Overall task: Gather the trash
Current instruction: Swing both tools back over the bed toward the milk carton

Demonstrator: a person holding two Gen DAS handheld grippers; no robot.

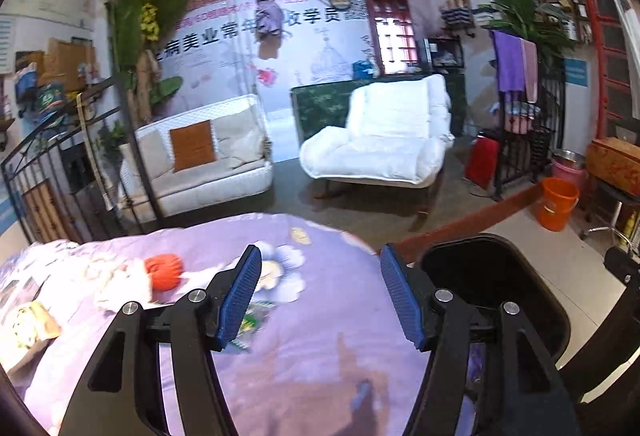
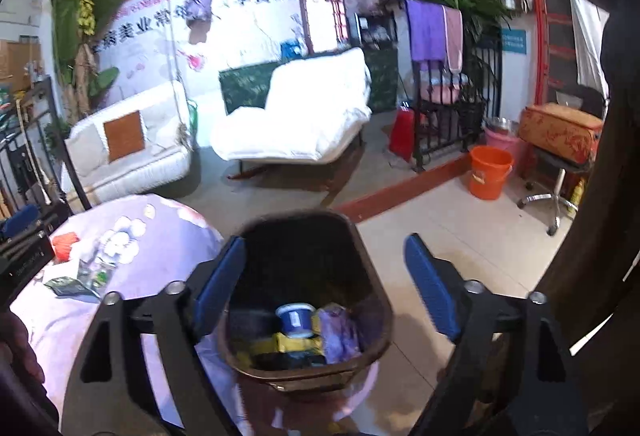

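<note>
Right wrist view: the right tongs (image 2: 320,288) stand spread wide with nothing between the blue pads (image 2: 218,276), directly over a dark trash bin (image 2: 360,236). Inside the bin lie a small blue-and-white cup (image 2: 295,319), a yellow wrapper (image 2: 298,344) and a crumpled purple piece (image 2: 340,332). The bin stands just beside the round counter (image 2: 168,236), which is covered in a lilac flowered cloth. On that cloth, left of the bin, are a green foil wrapper (image 2: 68,286), a clear crinkled wrapper (image 2: 100,272) and an orange-red object (image 2: 64,244).

In the left wrist view the left tongs (image 1: 320,296) are partly open and empty, hovering above the cloth. Just under the left pad (image 1: 240,296) peeks the green wrapper (image 1: 250,324). Farther left lie the orange-red object (image 1: 164,270), some white crumpled material (image 1: 120,284) touching it, and a tan packet (image 1: 32,324) near the counter's edge. The bin's rim (image 1: 532,260) shows just right of the right pad.

Beyond the counter, on the floor, stand a white padded lounge chair (image 1: 384,131) and a white swing seat with an orange cushion (image 1: 192,143). An orange bucket (image 1: 558,203) sits to the right, near a black metal rack (image 1: 520,139) hung with purple towels. Posters and a red phone-booth cabinet (image 1: 390,27) line the back wall.
</note>
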